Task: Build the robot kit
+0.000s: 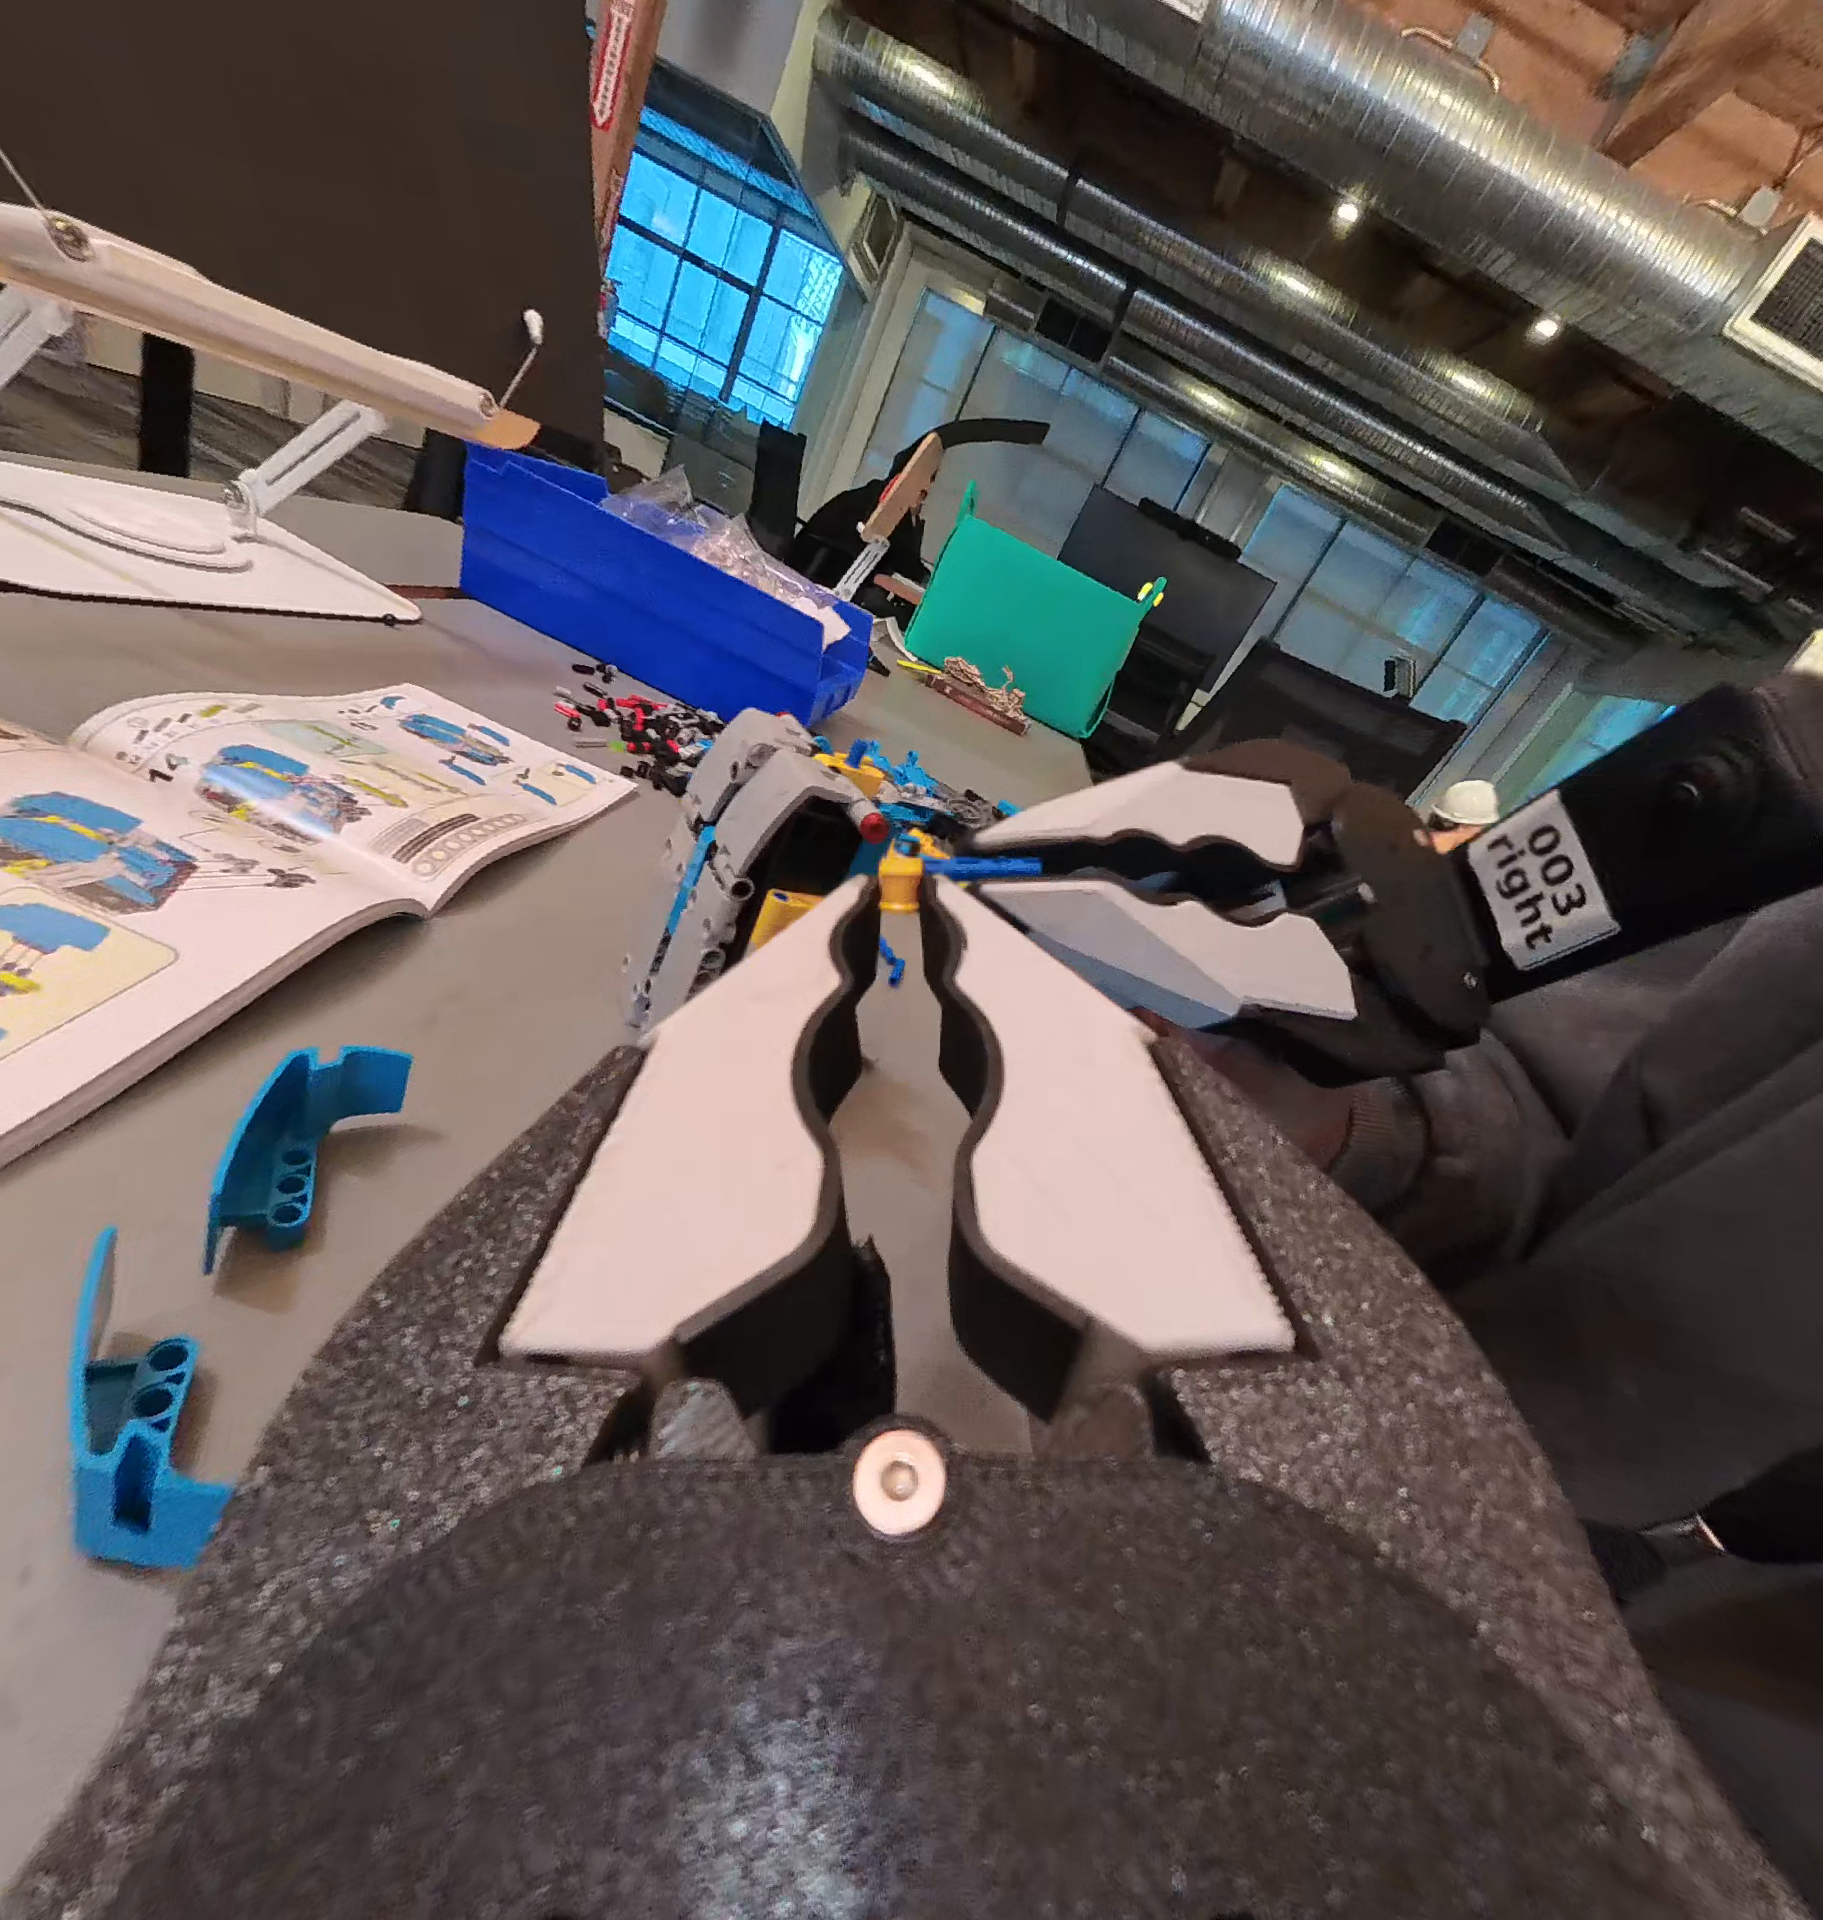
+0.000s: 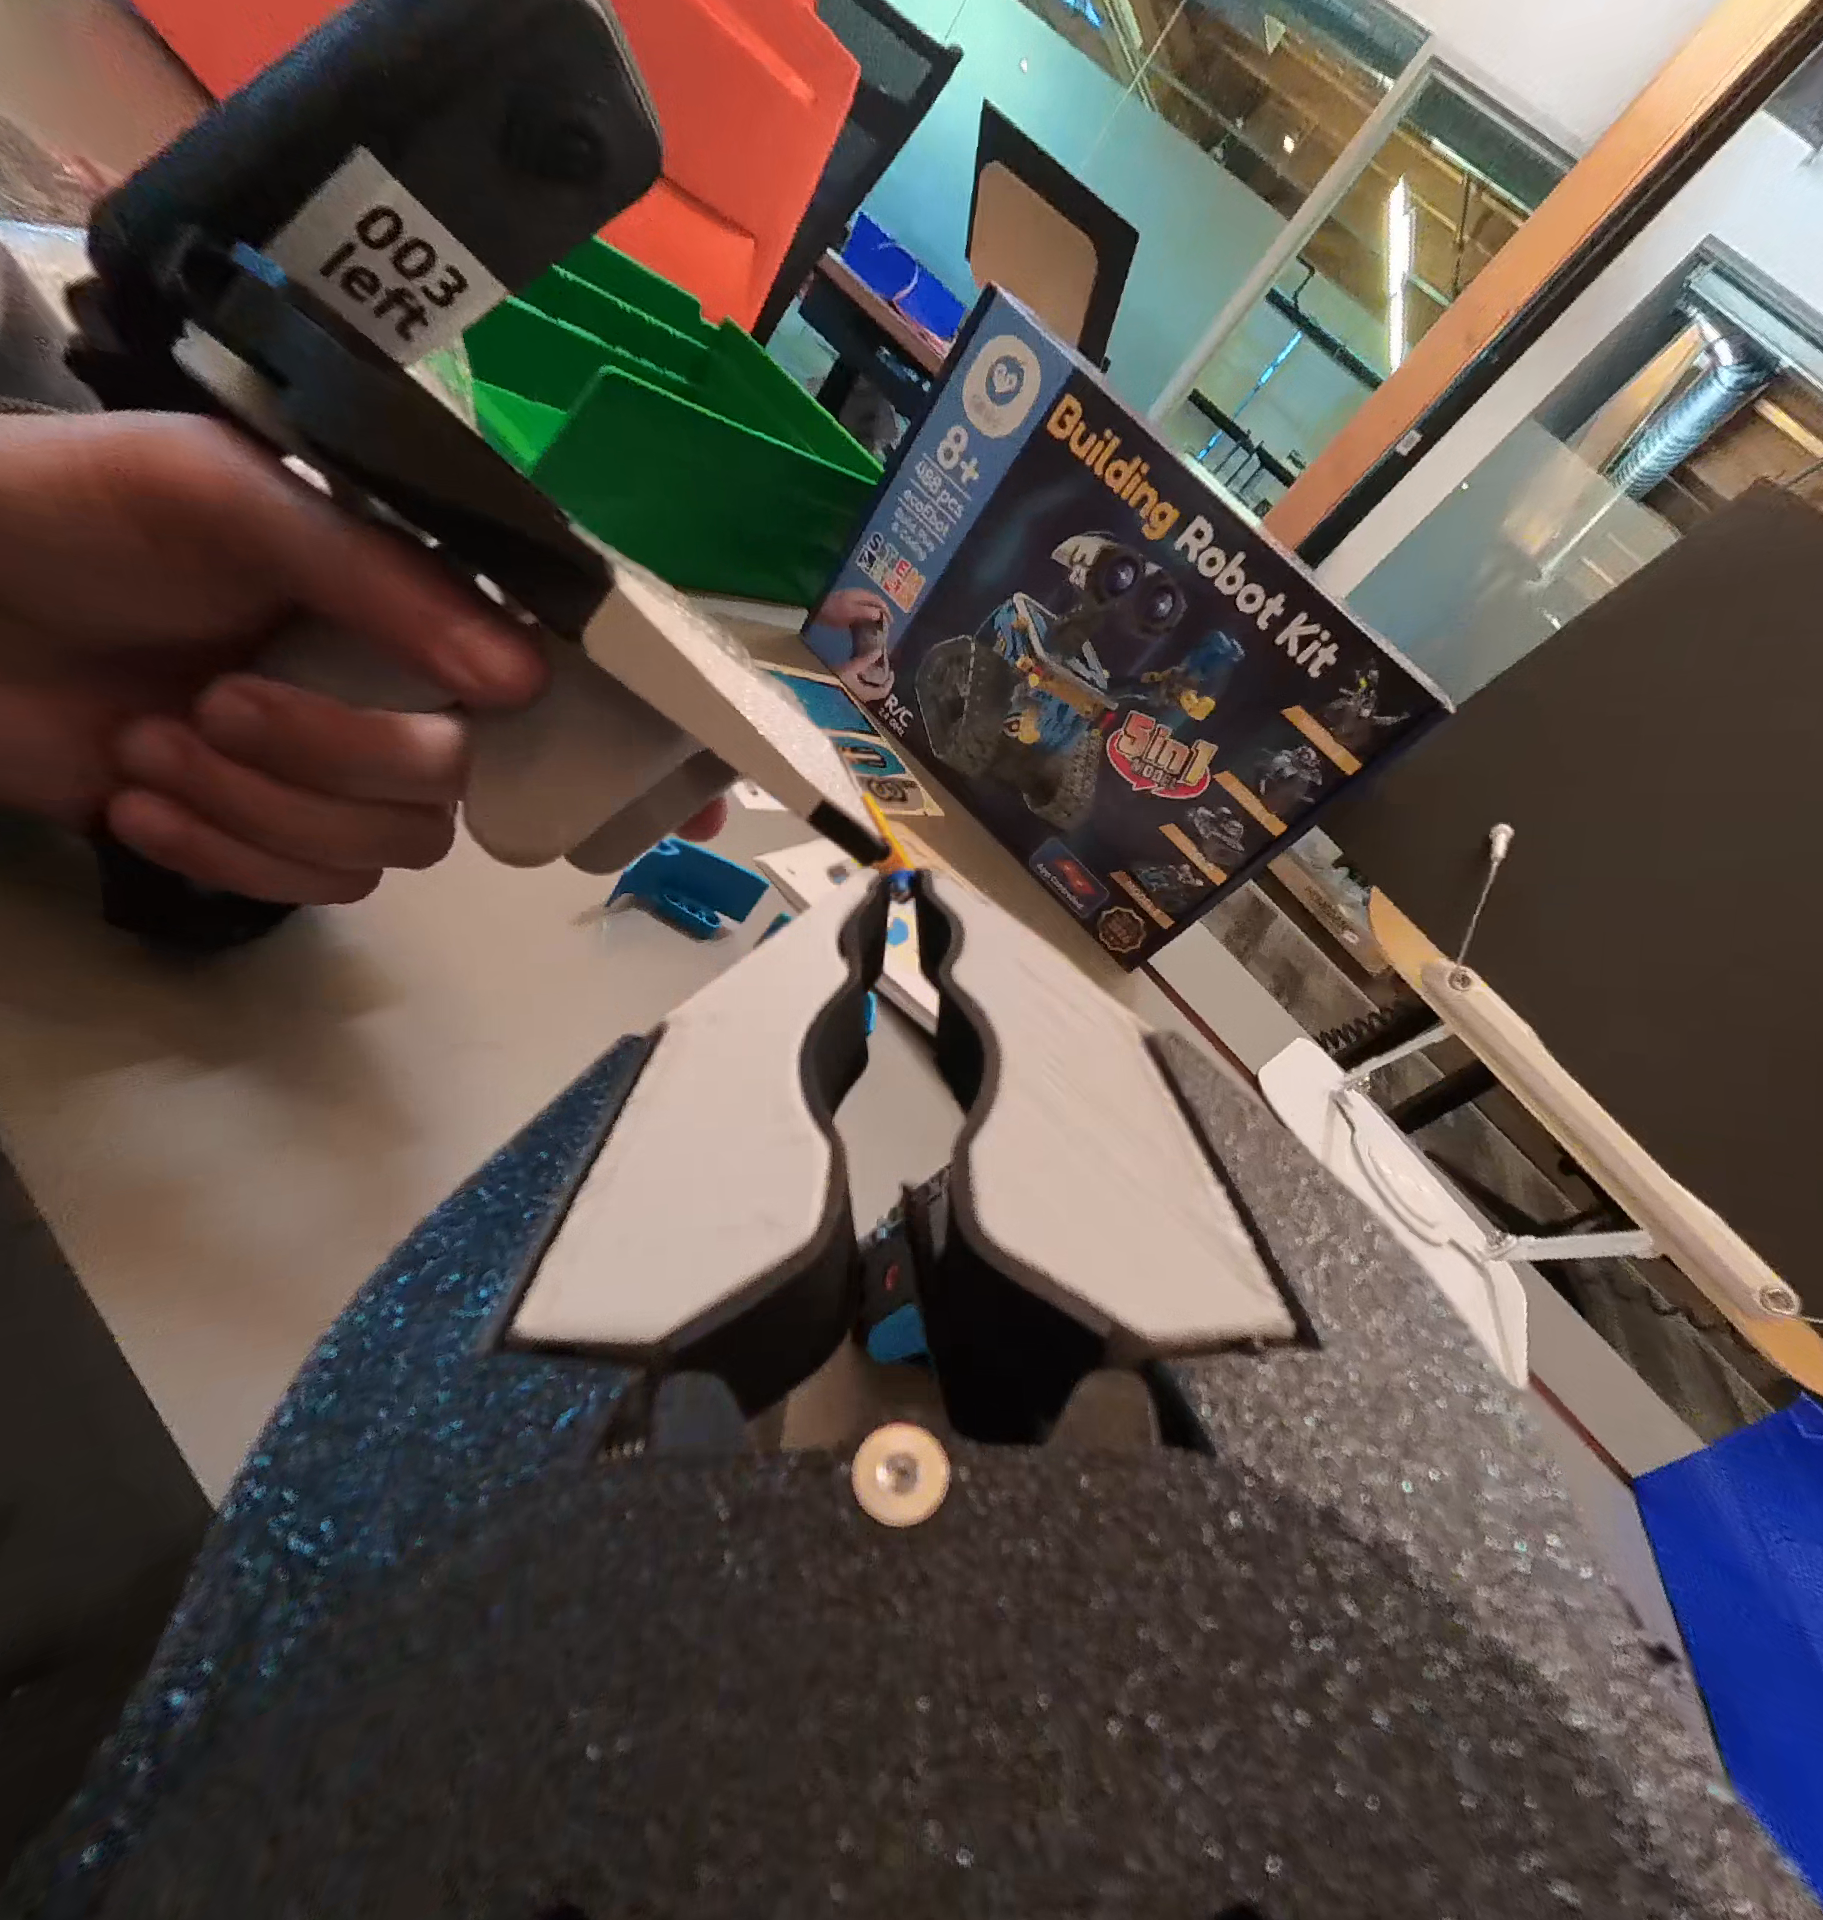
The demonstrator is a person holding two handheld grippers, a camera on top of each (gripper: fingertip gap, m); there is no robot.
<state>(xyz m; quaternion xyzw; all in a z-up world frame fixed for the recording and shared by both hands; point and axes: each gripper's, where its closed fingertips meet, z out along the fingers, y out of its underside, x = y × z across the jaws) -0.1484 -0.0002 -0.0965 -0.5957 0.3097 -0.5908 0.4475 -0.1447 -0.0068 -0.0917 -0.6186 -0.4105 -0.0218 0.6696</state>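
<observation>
Left tongs (image 1: pixel 899 894) pinching a yellow piece (image 1: pixel 899 881), right tongs (image 2: pixel 894 891) pinching a blue pin (image 1: pixel 995 865); grey desk (image 1: pixel 533 997) (booklet (image 1: pixel 211 831) lying open) sitting under ceiling ducts (image 1: pixel 1406 135).

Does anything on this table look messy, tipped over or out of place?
Yes. The half-built model lies tipped on its side, small pins are scattered loose beside the blue bin, and two blue curved panels lie loose by the open instruction booklet.

Left gripper (image 1: pixel 899 896): matt pale plastic fingers, black rubbery lining, grainy dark foam body.
Booklet (image 1: pixel 211 831): glossy paper catching glare.
Blue curved pieces (image 1: pixel 299 1143): smooth plastic.
Table (image 1: pixel 491 997): flat matt grey.
Kit box (image 2: pixel 1125 675): glossy printed card.
</observation>
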